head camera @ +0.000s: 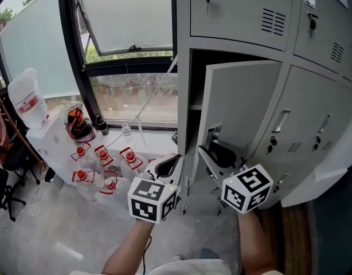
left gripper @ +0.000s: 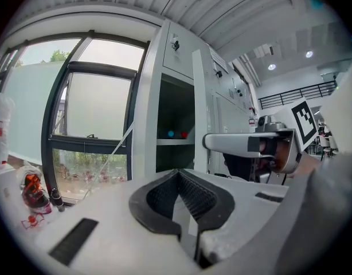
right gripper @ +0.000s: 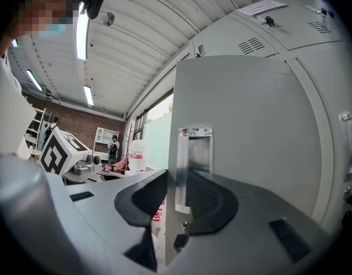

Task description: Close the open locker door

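The grey locker door stands swung out from its dark compartment. My right gripper holds the door's free edge low down, below the metal handle recess. In the right gripper view the door's edge runs between the two black pads, which press on it from both sides. My left gripper hangs left of the door, in front of the locker frame, touching nothing. Its pads meet at the tips with nothing between them. The open compartment shows a shelf with small coloured things on it.
Closed locker doors fill the right and top. A window and its sill lie to the left. Several red-capped water bottles stand on the floor below it. A large jug and a chair are at far left.
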A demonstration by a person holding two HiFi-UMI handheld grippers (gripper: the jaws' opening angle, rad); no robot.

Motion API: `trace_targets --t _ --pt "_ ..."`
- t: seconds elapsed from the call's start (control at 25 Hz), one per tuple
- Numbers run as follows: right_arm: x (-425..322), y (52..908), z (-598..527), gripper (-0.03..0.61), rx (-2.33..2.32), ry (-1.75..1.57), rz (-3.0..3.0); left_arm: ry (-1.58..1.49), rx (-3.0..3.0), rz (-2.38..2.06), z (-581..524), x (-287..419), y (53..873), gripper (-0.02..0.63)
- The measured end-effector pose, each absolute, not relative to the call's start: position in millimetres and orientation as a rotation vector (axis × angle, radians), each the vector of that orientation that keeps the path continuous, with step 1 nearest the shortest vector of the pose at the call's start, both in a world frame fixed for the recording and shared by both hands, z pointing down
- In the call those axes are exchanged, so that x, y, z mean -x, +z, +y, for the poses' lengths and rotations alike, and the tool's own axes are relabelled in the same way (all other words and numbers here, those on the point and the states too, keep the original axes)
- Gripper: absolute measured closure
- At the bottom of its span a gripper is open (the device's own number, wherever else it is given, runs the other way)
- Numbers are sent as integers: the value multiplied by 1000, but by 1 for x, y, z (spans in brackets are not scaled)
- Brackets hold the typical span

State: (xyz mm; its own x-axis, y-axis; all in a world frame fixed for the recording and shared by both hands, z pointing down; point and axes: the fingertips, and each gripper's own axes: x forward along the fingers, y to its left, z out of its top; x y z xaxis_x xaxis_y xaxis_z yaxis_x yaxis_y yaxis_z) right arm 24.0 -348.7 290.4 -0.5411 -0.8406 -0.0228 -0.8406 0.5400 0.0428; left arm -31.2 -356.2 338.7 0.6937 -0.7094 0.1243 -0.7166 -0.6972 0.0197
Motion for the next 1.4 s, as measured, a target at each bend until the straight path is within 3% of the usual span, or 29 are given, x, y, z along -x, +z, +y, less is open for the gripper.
trace_targets --t 1.4 --pt "-18 292 -442 534 -1574 -50 -2748 172 -2783 -1335 -444 41 334 607"
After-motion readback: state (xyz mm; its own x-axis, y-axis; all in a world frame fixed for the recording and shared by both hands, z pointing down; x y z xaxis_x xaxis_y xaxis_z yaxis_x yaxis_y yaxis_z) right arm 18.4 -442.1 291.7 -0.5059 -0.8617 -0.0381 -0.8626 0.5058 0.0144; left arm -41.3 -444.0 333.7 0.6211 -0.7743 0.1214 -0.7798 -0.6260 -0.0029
